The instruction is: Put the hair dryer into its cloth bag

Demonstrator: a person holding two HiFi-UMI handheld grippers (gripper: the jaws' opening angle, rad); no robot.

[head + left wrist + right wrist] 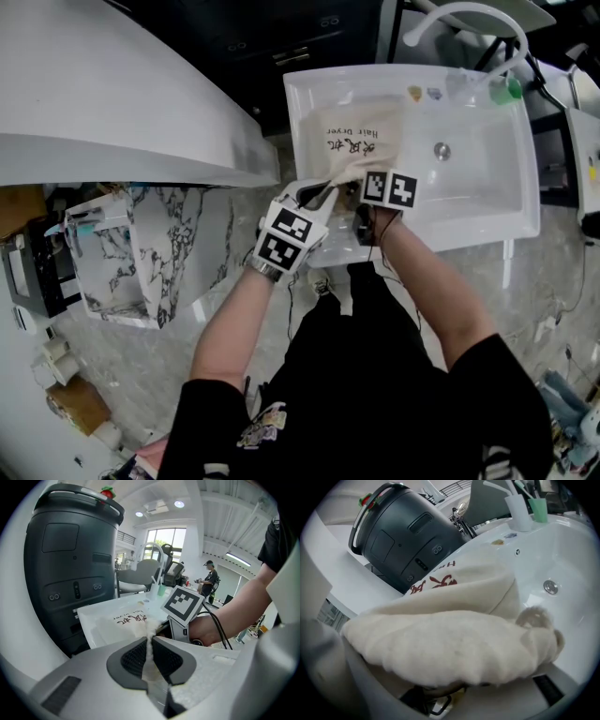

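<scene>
Cloth bag [356,141] lies in white sink [487,202], printed side up, mouth end bunched at near rim. Left tool [150,645] pinches thin fold of bag's edge. Right tool [364,180] just beside it, jaws wide, bunched cloth draped across; grip underneath can't be told.

Cloth bag [361,141]: cream woven cloth, matt, coarse, fuzzy along the pinched edge, with red and dark print on it.
Sink [487,202]: white, smooth, glossy; ceramic by the look.
Drain [551,587] in the basin floor: bright metal.
Left gripper [150,641]: shell of grey plastic, matt, faintly grained. Pads [133,658] dark, finely ribbed, rubbery.
Dark grey unit [70,573] beyond the sink's far edge: smooth satin plastic.
Cup [539,508] at the sink's far corner: green translucent plastic.
Floor [216,244]: polished, veined, stone-like.
</scene>
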